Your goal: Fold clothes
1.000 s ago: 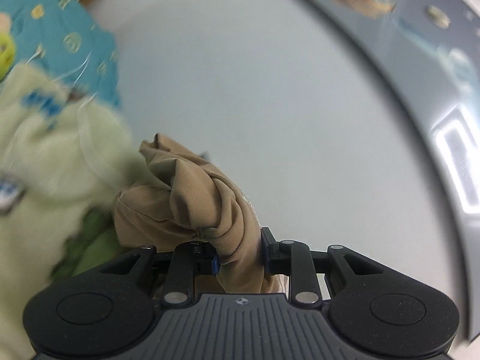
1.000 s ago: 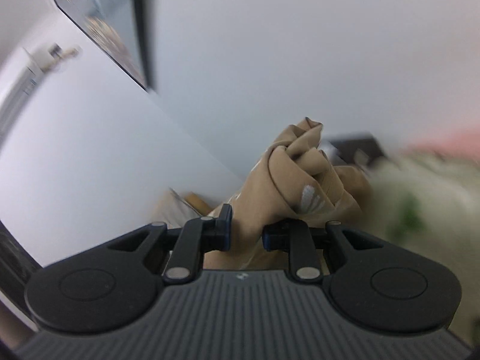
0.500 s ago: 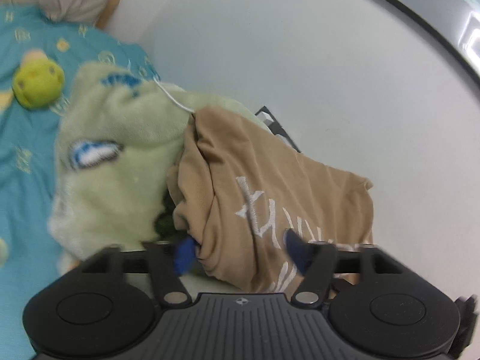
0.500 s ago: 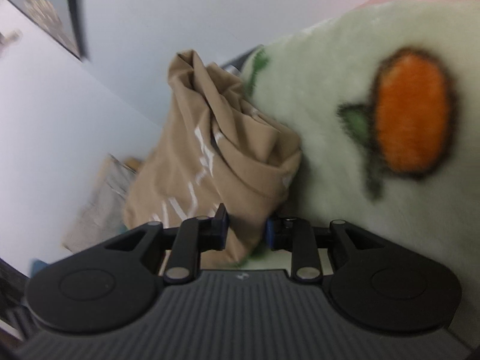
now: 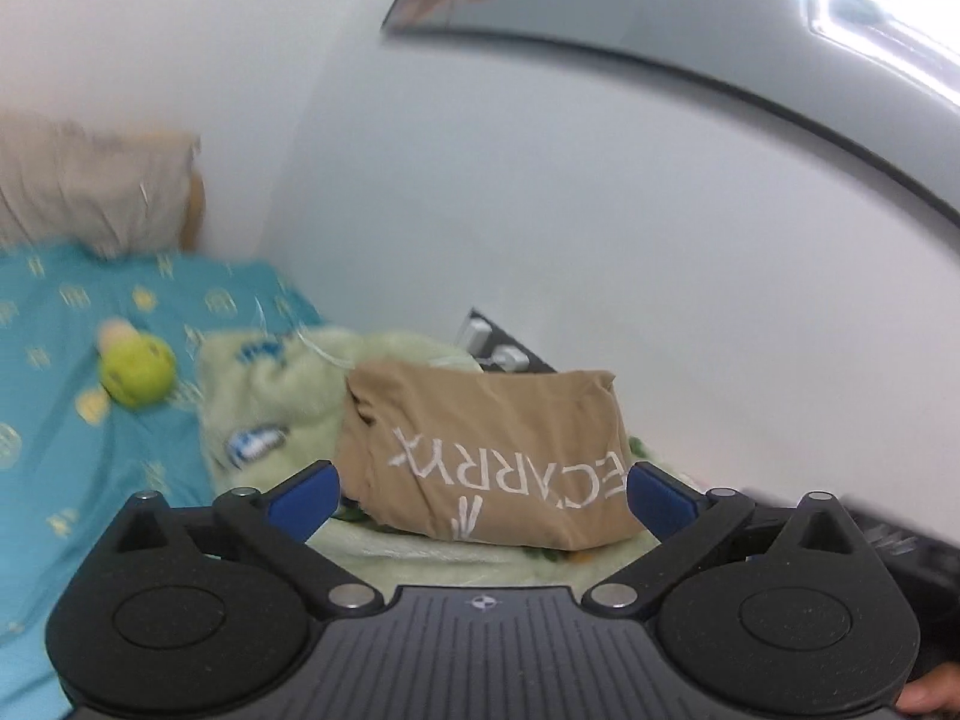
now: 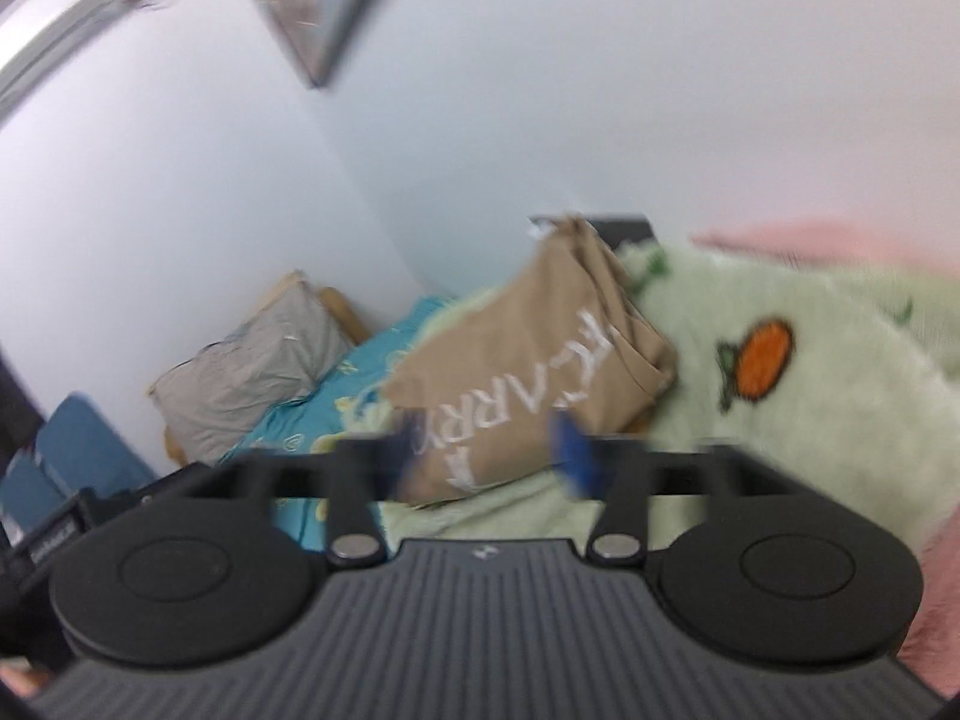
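Fingers (image 5: 303, 495) of both grippers stand apart, empty, with the folded tan garment (image 5: 486, 456) lying just beyond them, long axis left-right.

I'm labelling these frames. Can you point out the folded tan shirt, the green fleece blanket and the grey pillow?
folded tan shirt (image 5: 480, 456): left wrist view, printed front.
green fleece blanket (image 6: 798, 450): right wrist view, below the orange motif.
grey pillow (image 6: 252, 372): right wrist view, middle of its case.

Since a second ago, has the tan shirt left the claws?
Yes. The tan shirt has dropped from both open claws onto the green fleece blanket, below the white wall it was held against.
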